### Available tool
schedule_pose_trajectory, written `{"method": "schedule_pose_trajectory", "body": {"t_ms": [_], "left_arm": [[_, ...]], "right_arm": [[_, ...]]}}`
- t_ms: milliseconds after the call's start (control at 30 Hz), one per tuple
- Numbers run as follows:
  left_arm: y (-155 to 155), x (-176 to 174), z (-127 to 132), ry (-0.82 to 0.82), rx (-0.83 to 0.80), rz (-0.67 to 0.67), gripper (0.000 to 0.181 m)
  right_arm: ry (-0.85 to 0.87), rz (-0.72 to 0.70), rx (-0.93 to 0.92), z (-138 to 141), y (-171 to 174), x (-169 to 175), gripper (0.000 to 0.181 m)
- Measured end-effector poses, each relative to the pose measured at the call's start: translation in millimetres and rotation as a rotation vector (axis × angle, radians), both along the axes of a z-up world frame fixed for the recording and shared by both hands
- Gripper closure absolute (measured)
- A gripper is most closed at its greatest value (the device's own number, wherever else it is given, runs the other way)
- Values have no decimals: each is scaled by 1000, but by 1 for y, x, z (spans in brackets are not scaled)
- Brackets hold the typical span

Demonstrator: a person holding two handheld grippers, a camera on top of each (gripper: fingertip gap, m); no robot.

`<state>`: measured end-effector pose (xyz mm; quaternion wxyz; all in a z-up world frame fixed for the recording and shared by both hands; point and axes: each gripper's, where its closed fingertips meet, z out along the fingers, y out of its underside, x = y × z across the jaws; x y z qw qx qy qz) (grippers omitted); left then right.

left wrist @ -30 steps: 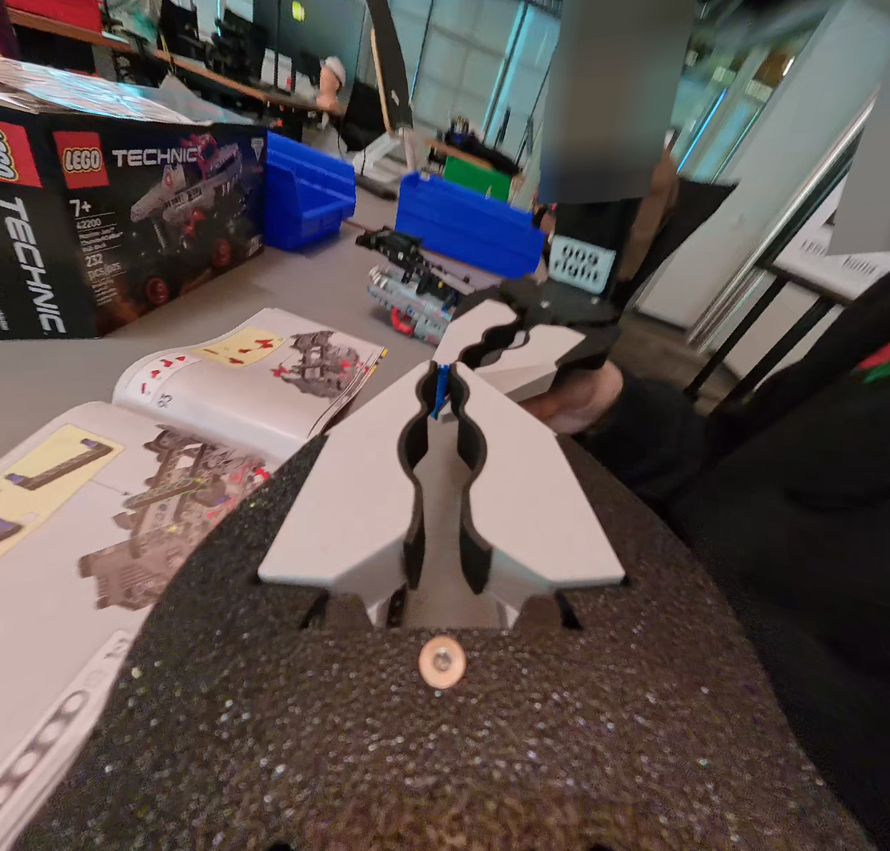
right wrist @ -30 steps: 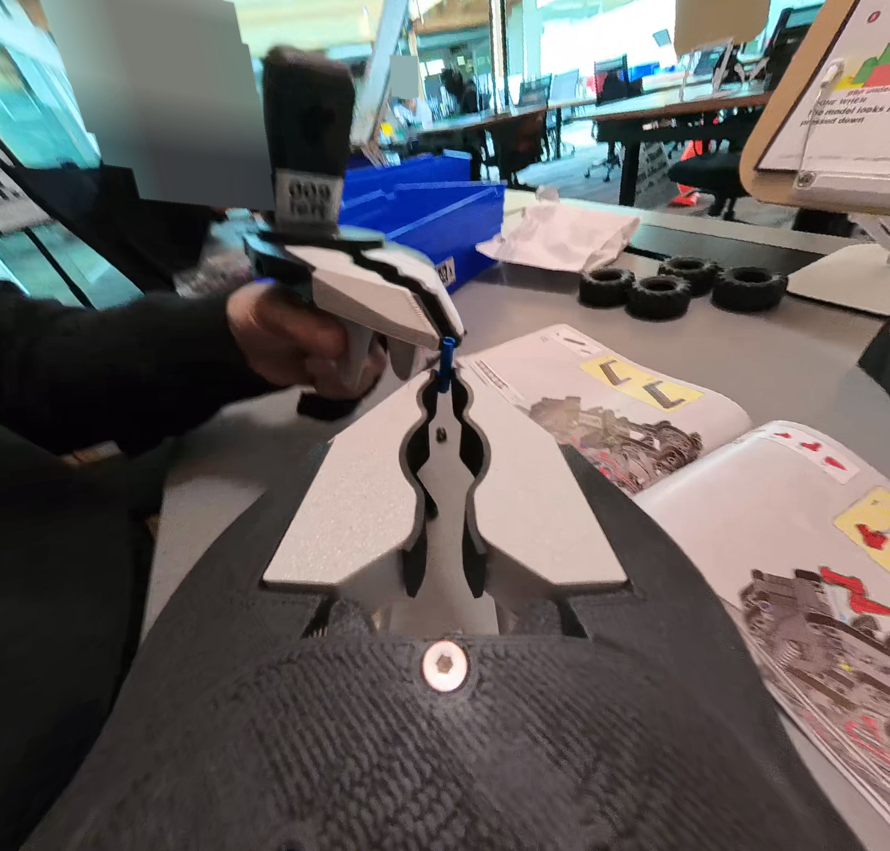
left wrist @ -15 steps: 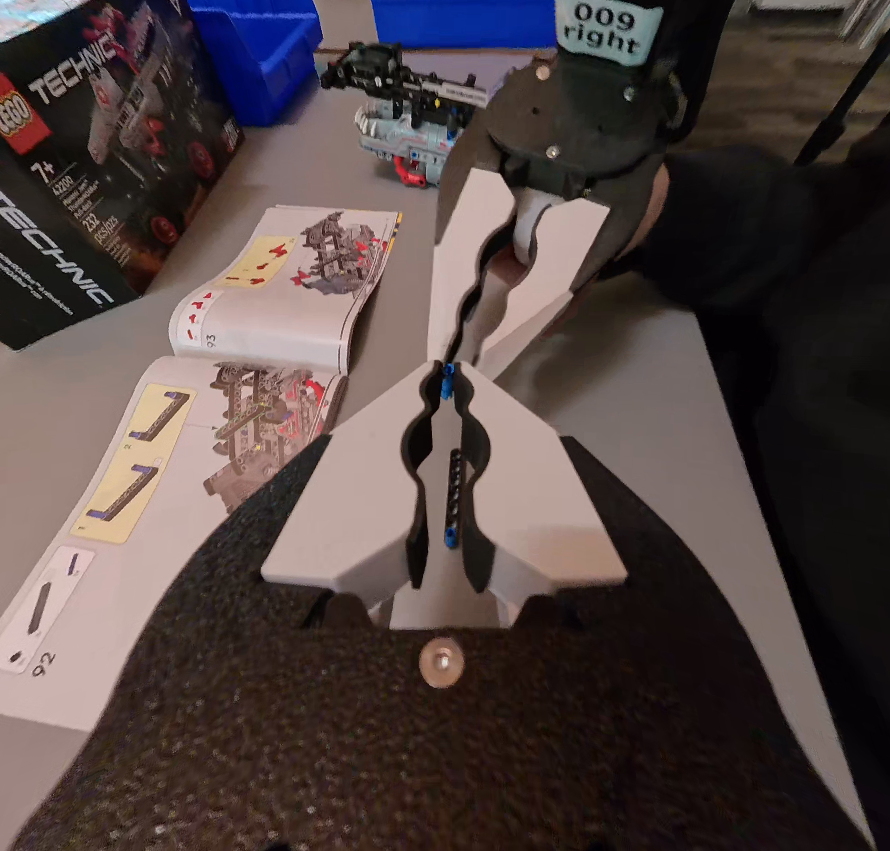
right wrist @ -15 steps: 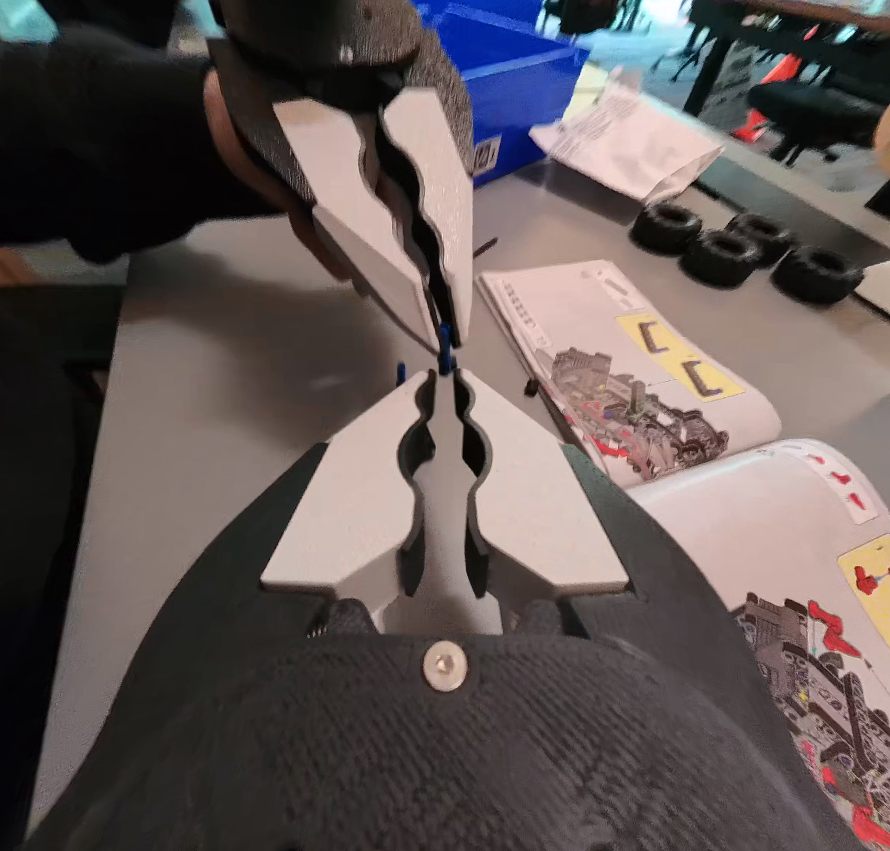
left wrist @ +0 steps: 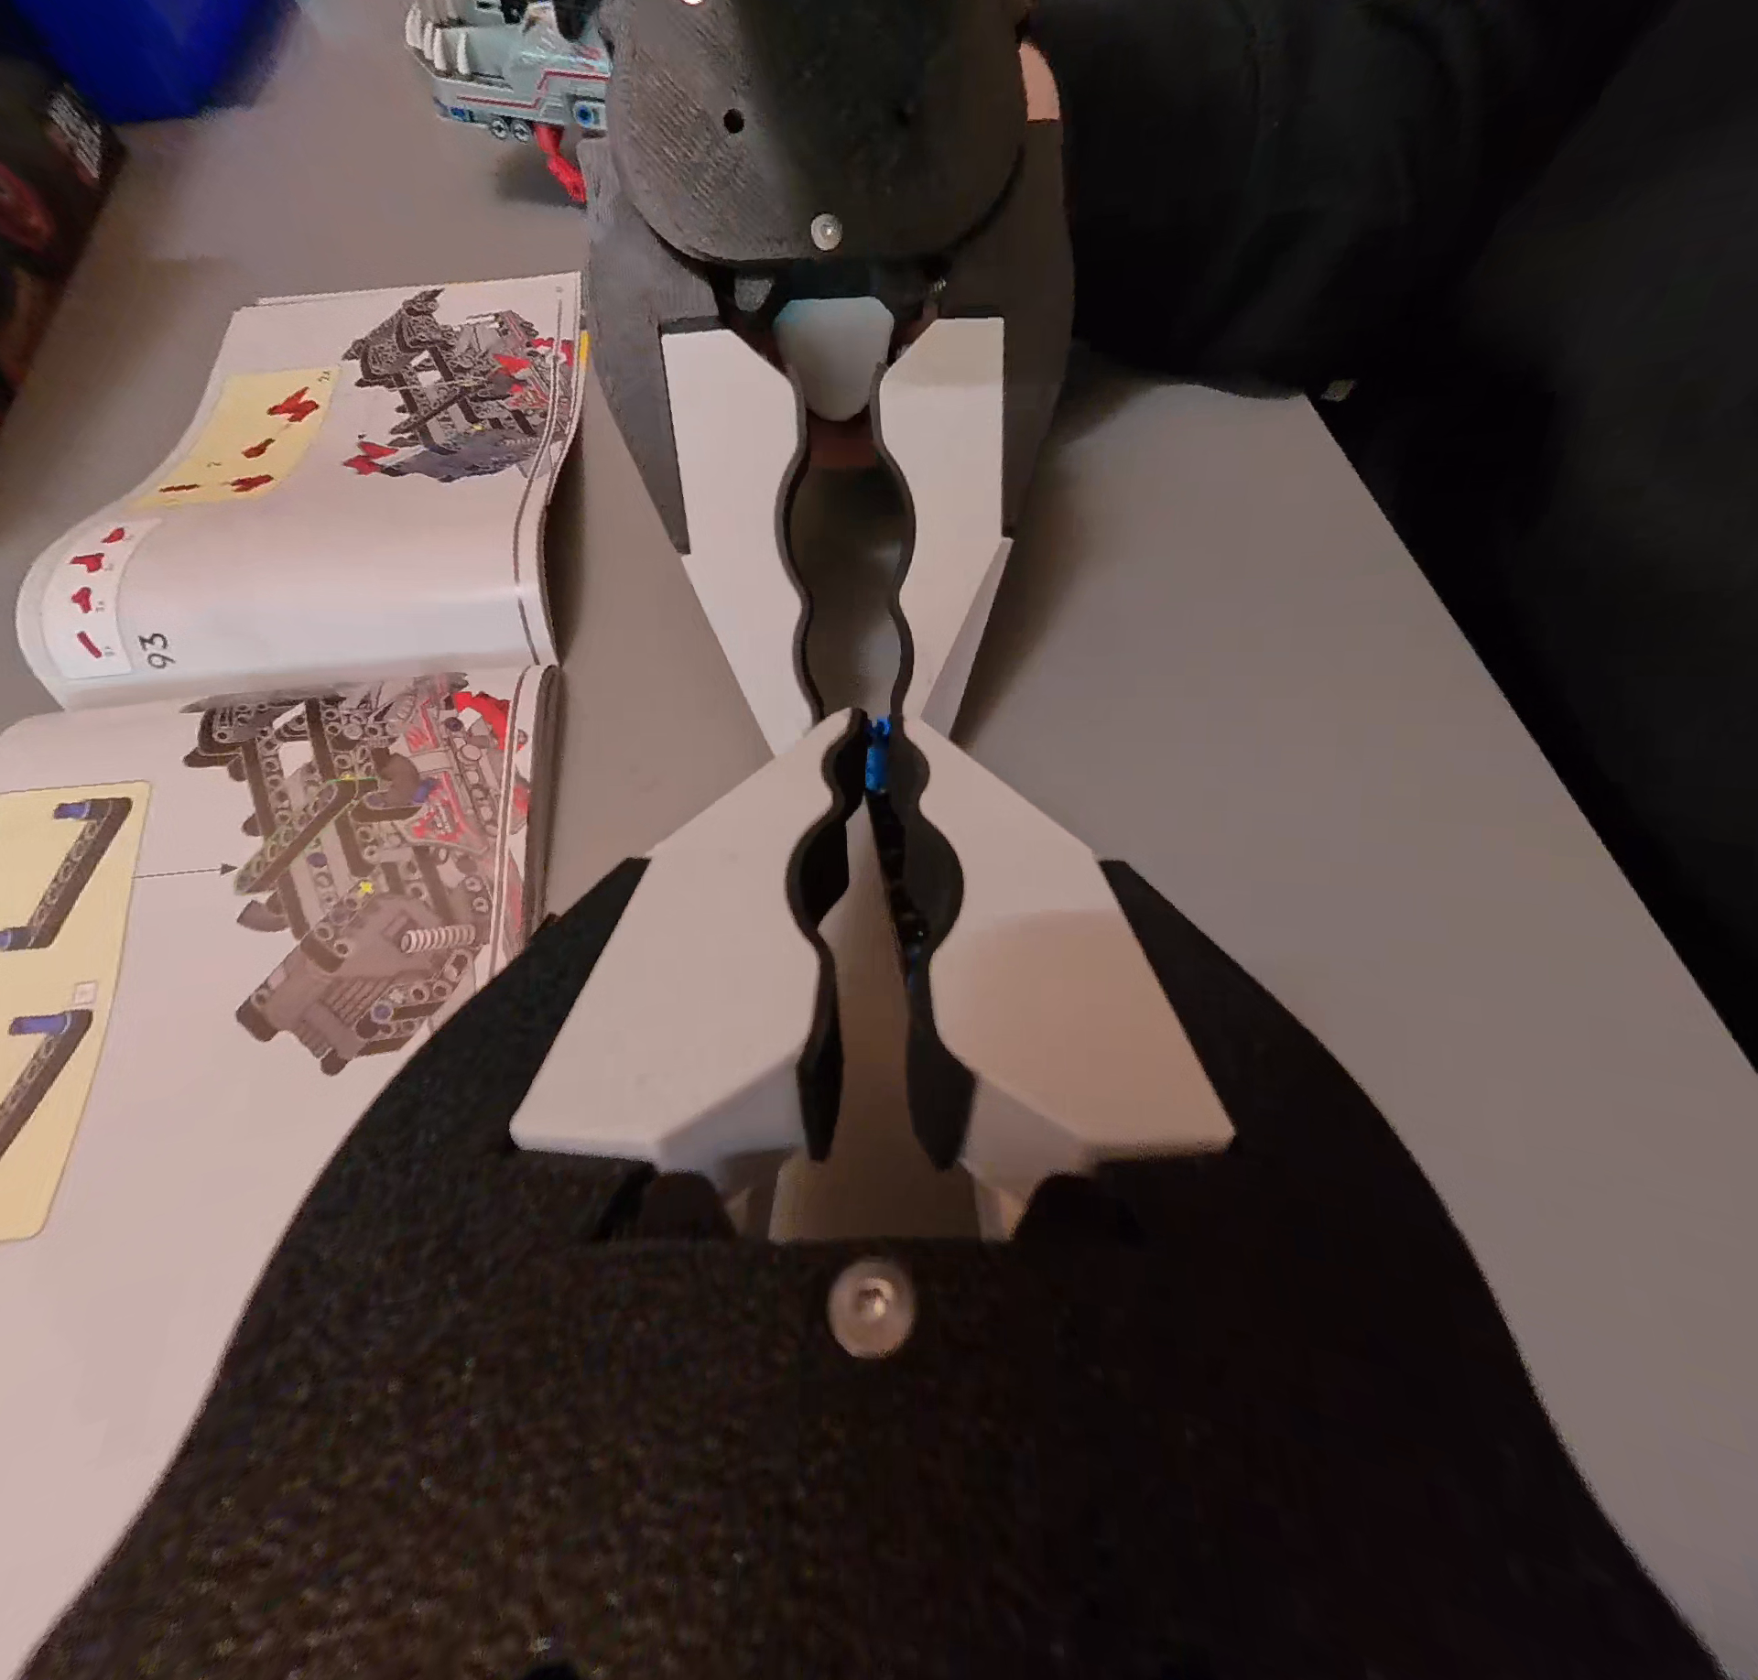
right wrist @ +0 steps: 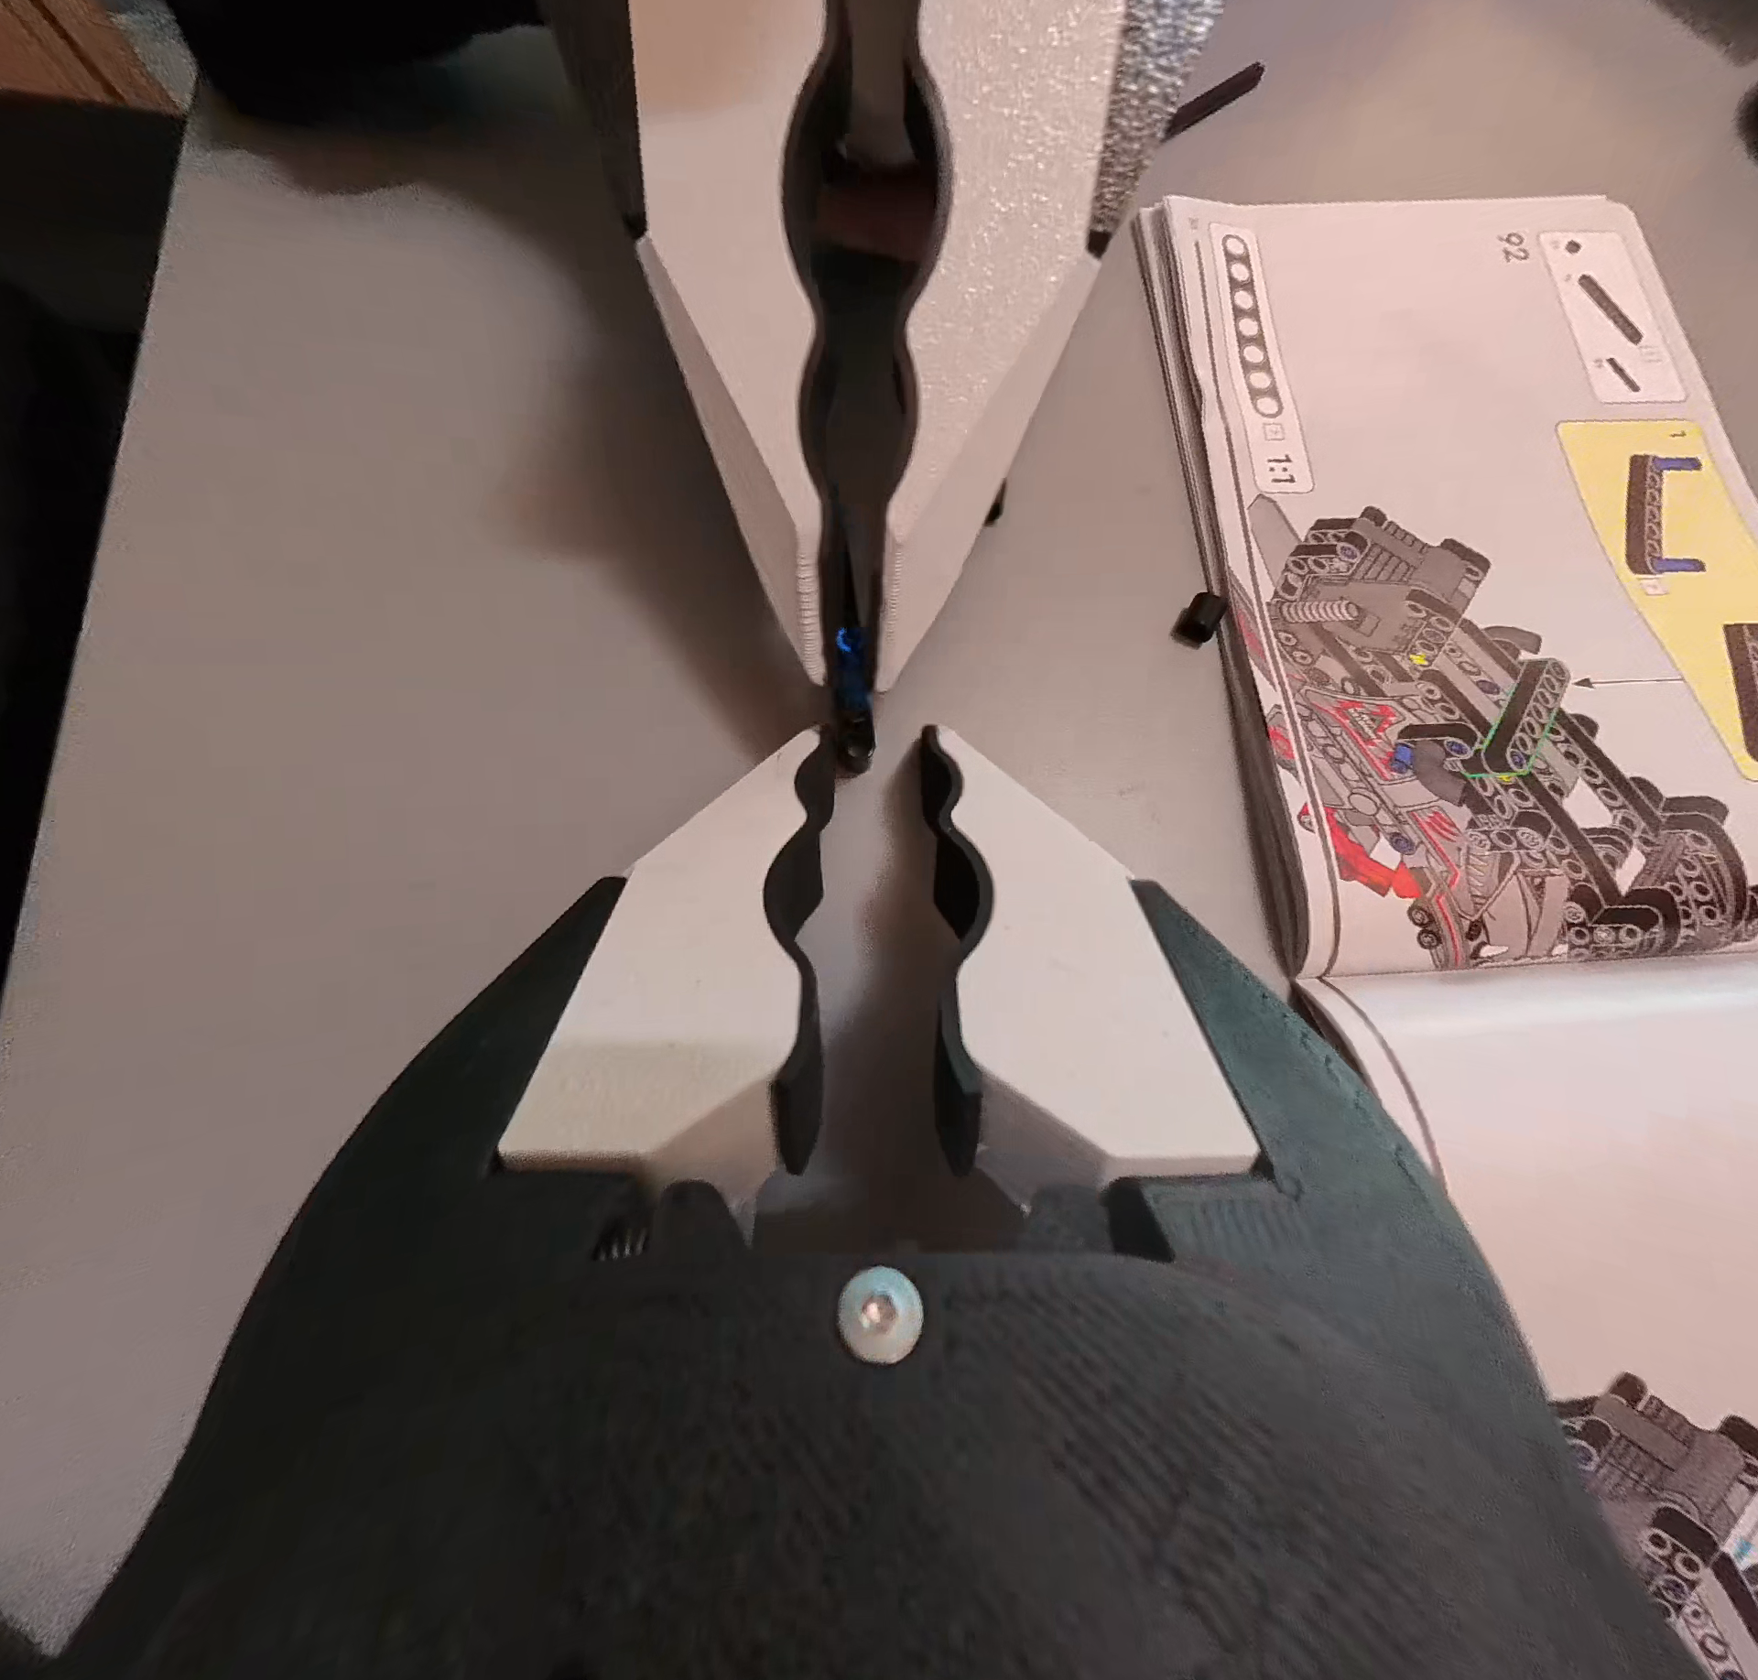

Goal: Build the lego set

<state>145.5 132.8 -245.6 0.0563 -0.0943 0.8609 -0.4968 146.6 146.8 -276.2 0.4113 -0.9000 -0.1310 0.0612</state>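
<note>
My left gripper (left wrist: 873,731) is shut on a thin black beam (left wrist: 894,873) that runs back between its fingers. A blue pin (left wrist: 876,759) sits at the beam's front end. My right gripper (right wrist: 872,742) is open and empty, tip to tip with the left gripper (right wrist: 849,674), which comes in from the top of the right wrist view. There the blue pin (right wrist: 849,655) and the beam's black end (right wrist: 856,745) stick out just in front of my right fingertips. Both grippers point down over the grey table (right wrist: 428,493).
An open instruction booklet (left wrist: 314,512) lies left of the grippers; it also shows in the right wrist view (right wrist: 1427,588). The part-built grey model (left wrist: 514,84) and a blue bin (left wrist: 124,8) stand behind. A small black piece (right wrist: 1201,609) lies beside the booklet. A person's dark sleeve (left wrist: 1332,160) is at right. Less than 4 cm separates the two grippers' tips. The right tips stand about 6 cm off the small black piece (right wrist: 1201,609).
Both grippers have tipped down toward the table, tips together. My right gripper, earlier shut on the blue pin, has opened; the pin now sits on the beam in my left gripper.
</note>
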Motion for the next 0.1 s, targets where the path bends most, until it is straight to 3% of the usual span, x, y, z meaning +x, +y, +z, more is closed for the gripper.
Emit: {"method": "schedule_pose_trajectory", "body": {"t_ms": [33, 100], "left_arm": [[0, -1, -1, 11, 6, -9, 180], [0, -1, -5, 29, 26, -16, 180]], "right_arm": [[-4, 7, 1, 0, 0, -1, 167], [-3, 16, 0, 0, 0, -4, 172]]}}
